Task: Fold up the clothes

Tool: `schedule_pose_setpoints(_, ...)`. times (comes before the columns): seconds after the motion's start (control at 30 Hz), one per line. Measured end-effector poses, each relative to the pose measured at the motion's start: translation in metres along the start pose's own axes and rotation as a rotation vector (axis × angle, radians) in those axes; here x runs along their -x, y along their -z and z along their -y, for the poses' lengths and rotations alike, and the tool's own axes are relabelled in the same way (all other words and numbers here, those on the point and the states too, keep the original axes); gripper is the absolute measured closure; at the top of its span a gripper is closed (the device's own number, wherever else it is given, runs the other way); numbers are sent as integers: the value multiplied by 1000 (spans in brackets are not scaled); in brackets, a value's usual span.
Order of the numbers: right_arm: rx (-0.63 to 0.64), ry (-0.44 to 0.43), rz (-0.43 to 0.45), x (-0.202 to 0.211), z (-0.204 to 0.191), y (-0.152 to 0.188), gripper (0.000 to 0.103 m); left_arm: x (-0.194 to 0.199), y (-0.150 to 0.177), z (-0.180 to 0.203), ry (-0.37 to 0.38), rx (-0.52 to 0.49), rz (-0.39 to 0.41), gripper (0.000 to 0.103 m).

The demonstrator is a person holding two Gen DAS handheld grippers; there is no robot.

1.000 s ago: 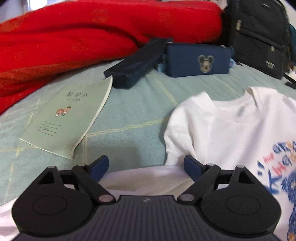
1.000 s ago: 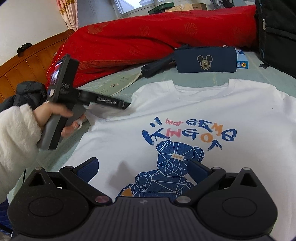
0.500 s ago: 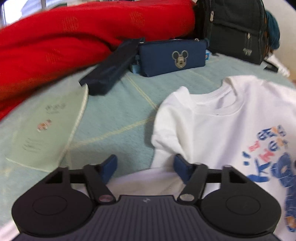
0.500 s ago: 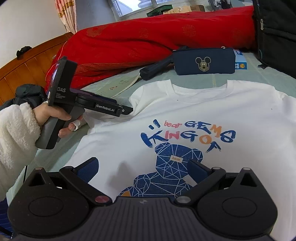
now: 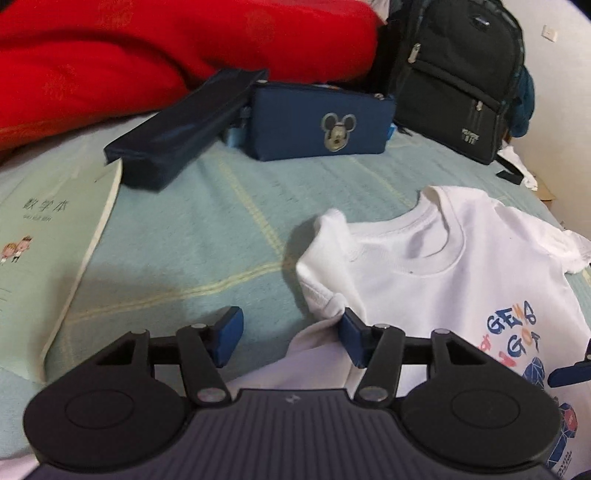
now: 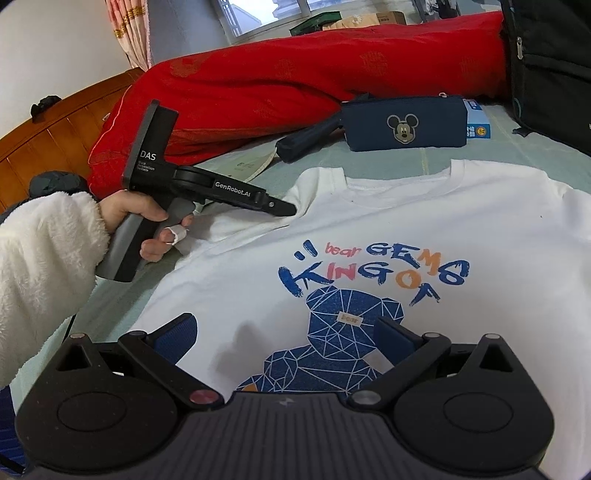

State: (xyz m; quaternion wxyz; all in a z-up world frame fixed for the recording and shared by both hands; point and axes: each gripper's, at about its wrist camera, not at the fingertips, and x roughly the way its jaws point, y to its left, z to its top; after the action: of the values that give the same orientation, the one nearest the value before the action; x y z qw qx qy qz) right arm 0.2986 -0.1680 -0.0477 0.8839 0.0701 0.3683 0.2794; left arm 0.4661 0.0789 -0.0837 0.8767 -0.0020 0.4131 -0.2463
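A: Left tongs (image 5: 291,338)?
B: Closing, not yet clamped; sleeve cloth of the white T-shirt (image 6: 388,229) between them.
A: Right tongs (image 6: 286,338)?
B: Spread apart, empty, above the shirt's print.
A: Surface?
B: Shirt flat on the bed (image 5: 207,229); red quilt (image 6: 295,77), wooden headboard (image 6: 55,136), window (image 6: 266,14) behind.

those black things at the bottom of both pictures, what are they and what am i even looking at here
They are handheld grippers, one in each of a person's hands, each carrying a camera that looks out along its two blue-padded fingers. One picture comes from the left gripper, the other from the right gripper. The right view also shows the left hand gripping its tool. A white T-shirt lies flat on a bed, with a notebook, two blue pencil cases and a backpack behind. The left fingers are closing at the shirt's sleeve; nothing is clamped yet.
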Motion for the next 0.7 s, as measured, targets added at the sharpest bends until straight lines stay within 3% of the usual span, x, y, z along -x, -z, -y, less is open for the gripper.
schedule_pose_setpoints(0.03, -1, 5, -1, 0, 0, 0, 0, 2, 2, 2, 13, -6, 8, 56)
schedule_pose_setpoints(0.1, -3, 9, 6, 1, 1, 0, 0, 8, 11, 14, 51, -81, 17, 59)
schedule_pose_setpoints(0.17, -5, 5, 12, 1, 2, 0, 0, 9, 15, 28, 21, -160, 26, 59)
schedule_pose_setpoints(0.23, -4, 6, 9, 0, 1, 0, 0, 10, 14, 35, -3, -191, 34, 70)
schedule_pose_setpoints(0.37, -7, 6, 10, 0, 2, 0, 0, 13, 10, 26, 51, -112, 44, 73)
schedule_pose_setpoints(0.53, -12, 6, 6, -1, 3, 0, 0, 0, 3, -6, 181, 108, 65, 71)
schedule_pose_setpoints(0.7, -19, 12, 1, -2, 5, 0, 0, -8, 4, -19, 210, 226, 78, 72)
